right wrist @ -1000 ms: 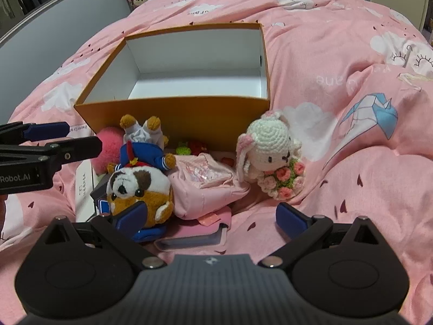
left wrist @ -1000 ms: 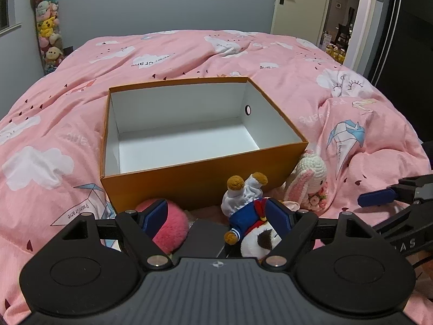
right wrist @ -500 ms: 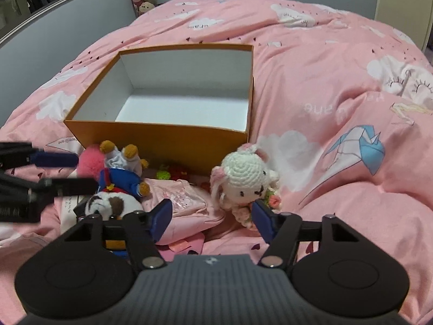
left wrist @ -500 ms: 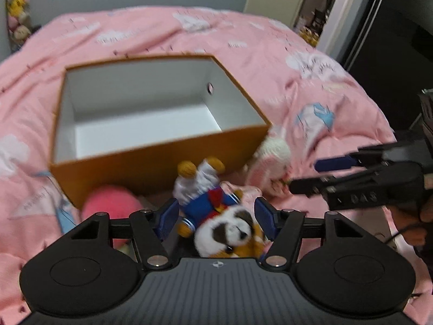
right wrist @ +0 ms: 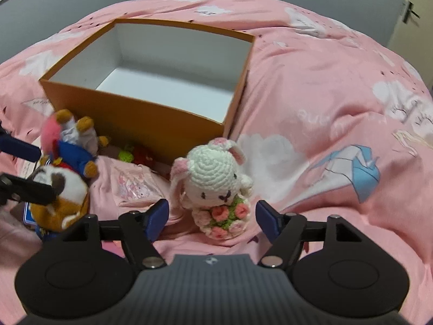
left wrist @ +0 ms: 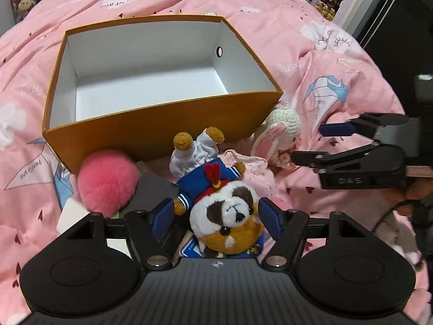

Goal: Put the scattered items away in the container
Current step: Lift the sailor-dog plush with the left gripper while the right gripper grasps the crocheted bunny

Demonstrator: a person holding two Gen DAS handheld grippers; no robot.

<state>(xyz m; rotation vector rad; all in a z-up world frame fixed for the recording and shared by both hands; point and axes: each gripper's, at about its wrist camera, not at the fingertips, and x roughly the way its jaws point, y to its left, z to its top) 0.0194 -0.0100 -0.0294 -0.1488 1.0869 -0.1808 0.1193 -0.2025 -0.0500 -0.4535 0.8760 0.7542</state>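
black "DAS" lettering on right tongs (left wrist: 308,146)

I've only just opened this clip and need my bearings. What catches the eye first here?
The big orange box sits open and bare inside on the pink duvet. In front of it, a plush dog lies between the opening left gripper, while a crocheted bunny sits just ahead of the opening right gripper.

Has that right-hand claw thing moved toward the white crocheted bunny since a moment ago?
Yes. The right gripper has swung over from the brown-and-white plush dog; the white crocheted bunny, still beside the orange cardboard box, now sits between its opening jaws, untouched.
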